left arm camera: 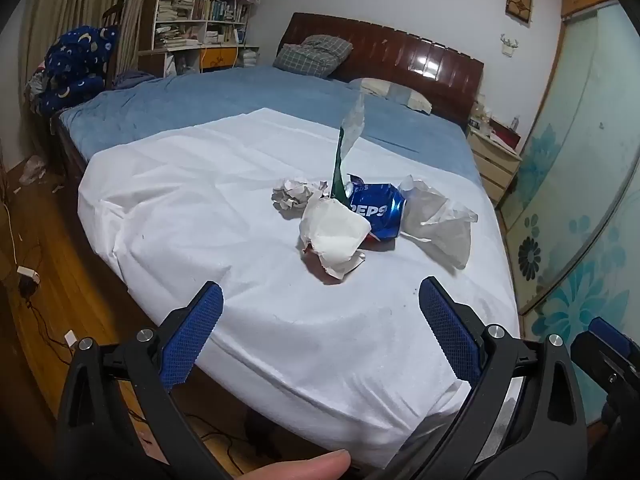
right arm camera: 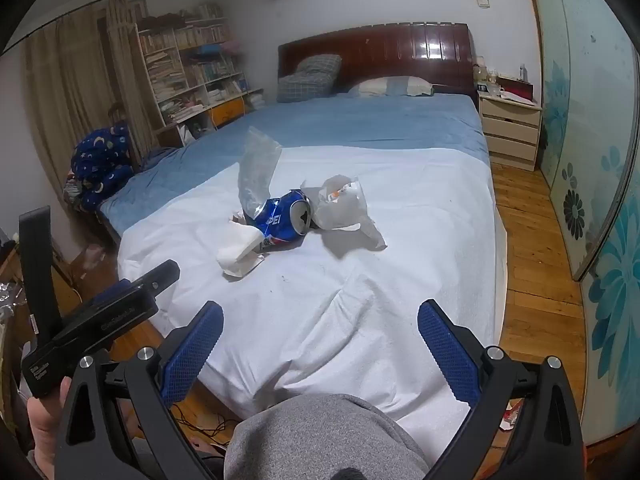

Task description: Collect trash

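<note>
A small pile of trash lies on the white sheet (left arm camera: 192, 200) at the foot of the bed. It holds a crushed blue Pepsi can (left arm camera: 374, 210) (right arm camera: 282, 220), a torn white paper cup (left arm camera: 334, 236) (right arm camera: 240, 254), a crumpled paper ball (left arm camera: 290, 196), a grey plastic bag (left arm camera: 438, 220) (right arm camera: 344, 208) and an upright green and clear wrapper (left arm camera: 348, 140) (right arm camera: 256, 172). My left gripper (left arm camera: 320, 320) is open and empty, short of the pile. My right gripper (right arm camera: 320, 332) is open and empty, also short of the pile.
The bed has a blue cover (right arm camera: 360, 124), pillows and a dark wooden headboard (right arm camera: 376, 52). A nightstand (right arm camera: 510, 128) stands at its right, a glass sliding door (right arm camera: 600, 160) beyond. A bookshelf (right arm camera: 188, 68) and a chair with blue clothes (right arm camera: 104, 164) stand left. Cables lie on the wood floor (left arm camera: 32, 280).
</note>
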### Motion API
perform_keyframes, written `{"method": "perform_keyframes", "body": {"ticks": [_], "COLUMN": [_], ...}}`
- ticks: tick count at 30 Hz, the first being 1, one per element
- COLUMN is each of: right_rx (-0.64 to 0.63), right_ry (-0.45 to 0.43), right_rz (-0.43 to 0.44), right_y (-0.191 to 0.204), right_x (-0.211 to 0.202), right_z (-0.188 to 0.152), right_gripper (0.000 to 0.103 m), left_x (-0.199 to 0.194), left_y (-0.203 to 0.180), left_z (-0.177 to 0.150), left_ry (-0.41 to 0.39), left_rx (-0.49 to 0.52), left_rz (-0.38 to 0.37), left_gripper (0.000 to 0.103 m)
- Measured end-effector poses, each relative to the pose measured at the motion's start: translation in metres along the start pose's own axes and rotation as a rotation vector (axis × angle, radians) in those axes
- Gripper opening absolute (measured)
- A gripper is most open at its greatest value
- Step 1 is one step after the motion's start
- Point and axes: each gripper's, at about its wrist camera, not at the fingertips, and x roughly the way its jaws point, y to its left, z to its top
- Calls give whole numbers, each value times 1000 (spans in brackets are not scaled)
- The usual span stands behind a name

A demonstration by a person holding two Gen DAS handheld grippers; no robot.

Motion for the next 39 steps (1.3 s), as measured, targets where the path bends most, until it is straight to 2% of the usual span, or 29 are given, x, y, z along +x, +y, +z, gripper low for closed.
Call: {"method": "perform_keyframes", "body": {"ticks": [19, 39], "right_rx": [7, 2], "right_ry": [-1, 1], "right_rz": [4, 1], "right_y": [-1, 2], "right_x": [1, 0], "right_z": [0, 0], "right_gripper": [96, 96], "left_x": [-2, -6], "left_y": [-5, -9], "left_z": [-1, -2], "left_ry": [-8, -29], "left_rx": [39, 66], "left_rz": [35, 10], "left_gripper": [97, 97]}}
